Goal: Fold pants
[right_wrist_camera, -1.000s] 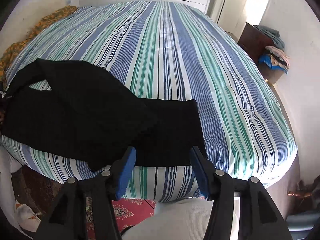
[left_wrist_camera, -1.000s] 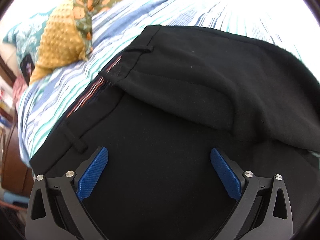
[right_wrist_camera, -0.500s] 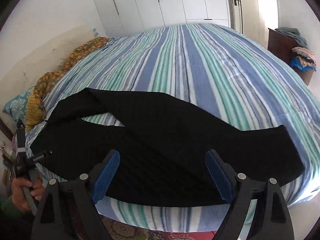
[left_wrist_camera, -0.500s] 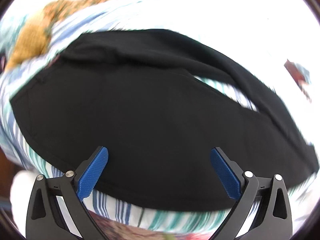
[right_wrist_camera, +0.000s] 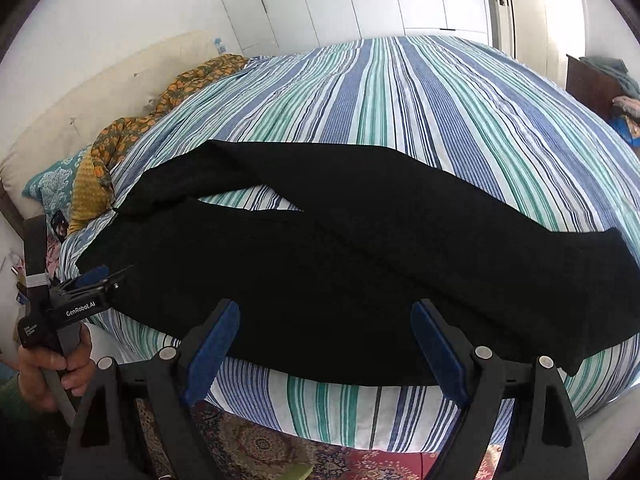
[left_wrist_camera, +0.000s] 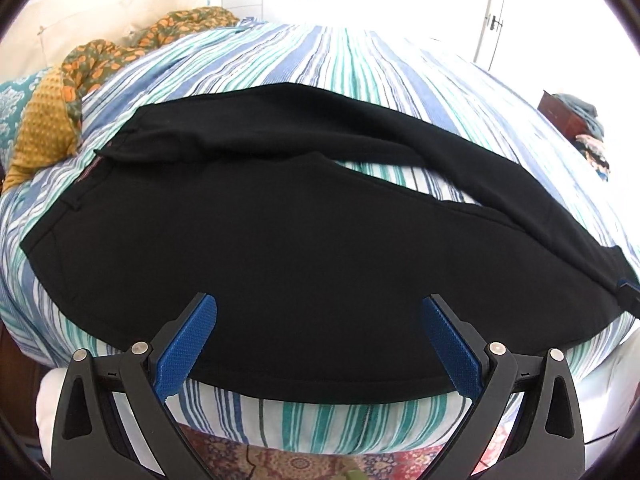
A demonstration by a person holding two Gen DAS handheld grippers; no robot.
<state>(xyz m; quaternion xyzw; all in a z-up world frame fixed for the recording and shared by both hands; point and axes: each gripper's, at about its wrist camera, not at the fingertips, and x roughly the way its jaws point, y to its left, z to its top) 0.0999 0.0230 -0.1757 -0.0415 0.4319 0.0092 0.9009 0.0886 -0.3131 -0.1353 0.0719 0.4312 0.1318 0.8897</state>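
Your right hand-held gripper (right_wrist_camera: 325, 344): it points downward over the near edge of the bed, jaws wide apart, nothing between the blue pads (right_wrist_camera: 212, 346); they hang above the hem side of the pants without touching.
Your left hand-held gripper (left_wrist_camera: 320, 344): it also tilts downward at the near edge, jaws wide and empty; in the right wrist view you see it at the far left (right_wrist_camera: 94, 280), near the waist end of the pants.
Your left hand (right_wrist_camera: 56, 368): the fingers wrap around the grey handle from below, the hand is low, beside the bed's side; a green sleeve shows at the wrist.
Rug (right_wrist_camera: 248, 448): patterned red and brown, on the floor under both grippers.
Pants (left_wrist_camera: 280, 240): black, lying flat along the near edge of the bed, waistband to the left, leg ends to the right; the near leg runs along the edge, the far leg crosses over it toward the right, and a wedge of sheet shows between them.
Bed (right_wrist_camera: 400, 100): striped sheet in blue, green and white, it carries the pants.
Cushions (left_wrist_camera: 44, 128): yellow and floral ones at the far left corner, apart from the pants.
Wardrobe doors (right_wrist_camera: 340, 0): white, behind the bed.
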